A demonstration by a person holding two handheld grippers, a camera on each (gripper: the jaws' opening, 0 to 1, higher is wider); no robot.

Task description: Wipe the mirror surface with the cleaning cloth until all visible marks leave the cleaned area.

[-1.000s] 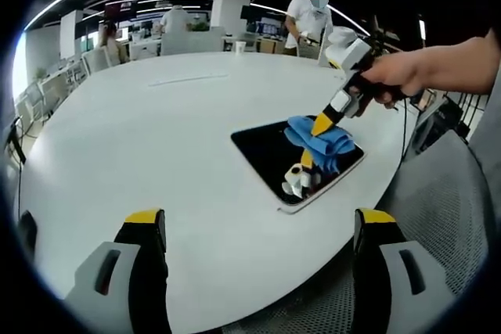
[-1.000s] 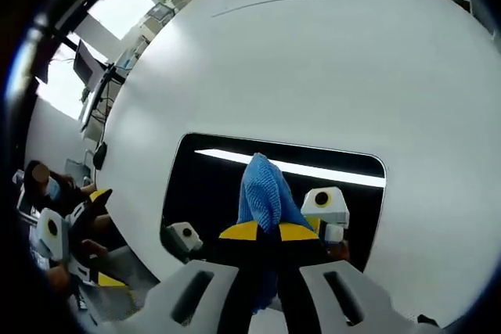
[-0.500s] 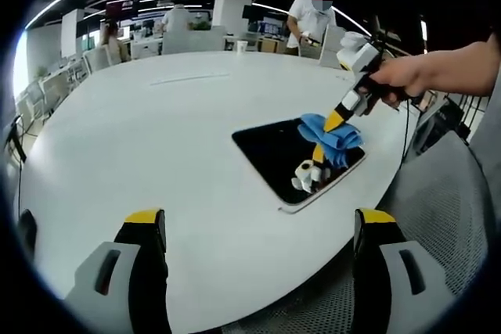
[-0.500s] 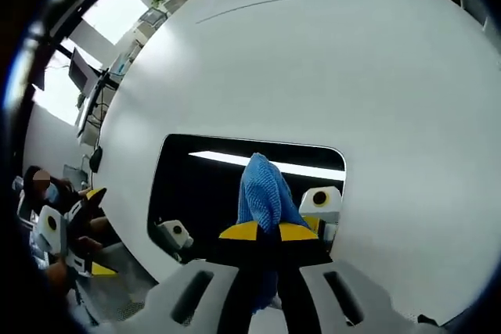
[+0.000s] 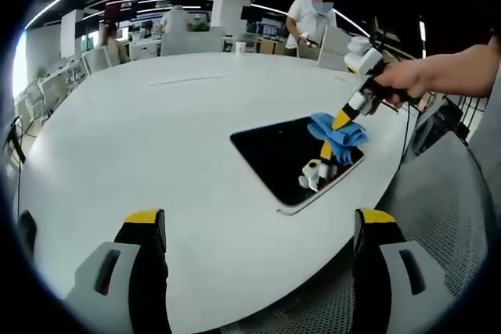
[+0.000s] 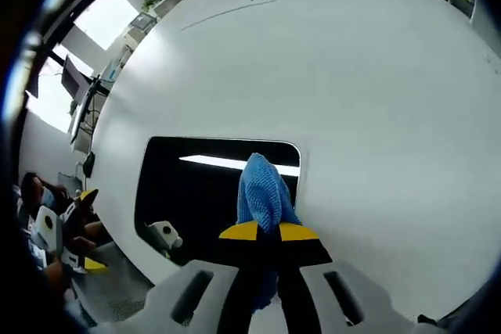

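One blue cloth [image 6: 264,193] pinched by right gripper [image 6: 264,232] on one mirror [image 6: 196,185]; left gripper [image 5: 258,228] spread.

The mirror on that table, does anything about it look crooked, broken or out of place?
Nothing looks damaged. The mirror lies flat near the edge of the white table, set at an angle to it. The right tool holds the blue cloth over the mirror's far end.

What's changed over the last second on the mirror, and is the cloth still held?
The right gripper has dragged the blue cloth across the mirror to its far edge, away from the left gripper. It stays shut on the cloth. The mirror has not shifted on the table, and the left gripper stays open, hanging back.
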